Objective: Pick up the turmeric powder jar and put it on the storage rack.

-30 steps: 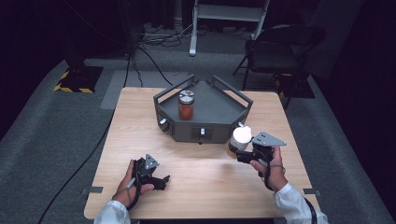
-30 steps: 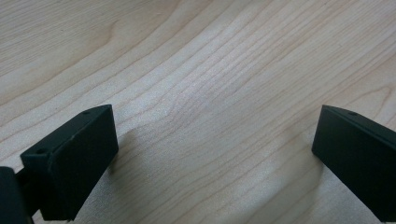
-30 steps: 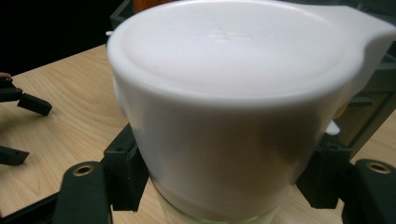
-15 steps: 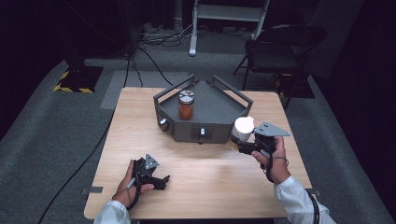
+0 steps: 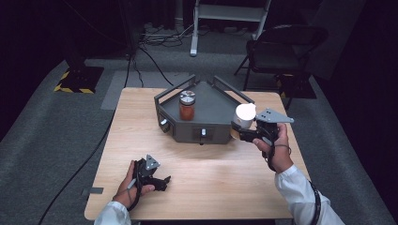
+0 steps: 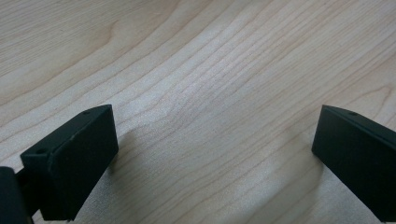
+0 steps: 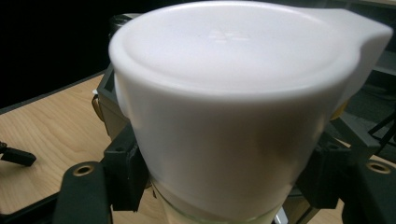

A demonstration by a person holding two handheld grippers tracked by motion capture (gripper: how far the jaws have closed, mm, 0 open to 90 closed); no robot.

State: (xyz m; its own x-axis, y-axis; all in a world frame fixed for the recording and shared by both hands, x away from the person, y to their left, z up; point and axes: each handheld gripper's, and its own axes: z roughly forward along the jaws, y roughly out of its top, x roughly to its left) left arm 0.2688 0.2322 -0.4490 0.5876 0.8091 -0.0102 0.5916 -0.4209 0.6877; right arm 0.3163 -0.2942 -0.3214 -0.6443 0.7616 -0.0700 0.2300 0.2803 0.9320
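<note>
Across the pale wooden table (image 5: pixel 211 183), the right gripper (image 5: pixel 241 132) is gripping a white-lidded glass jar (image 5: pixel 244 117) upright beside the grey tray (image 5: pixel 213 112) (left gripper (image 5: pixel 162 180) is idling, fingers wide).

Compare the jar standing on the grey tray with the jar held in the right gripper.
The jar on the tray has a small dark metallic lid; the held jar has a broad white cap with a spout-like lip. The tray jar stands free on the grey tray and shows orange-red contents; the held jar sits clamped in the right gripper beside the tray's right front edge. Both stand upright and look like glass.
</note>
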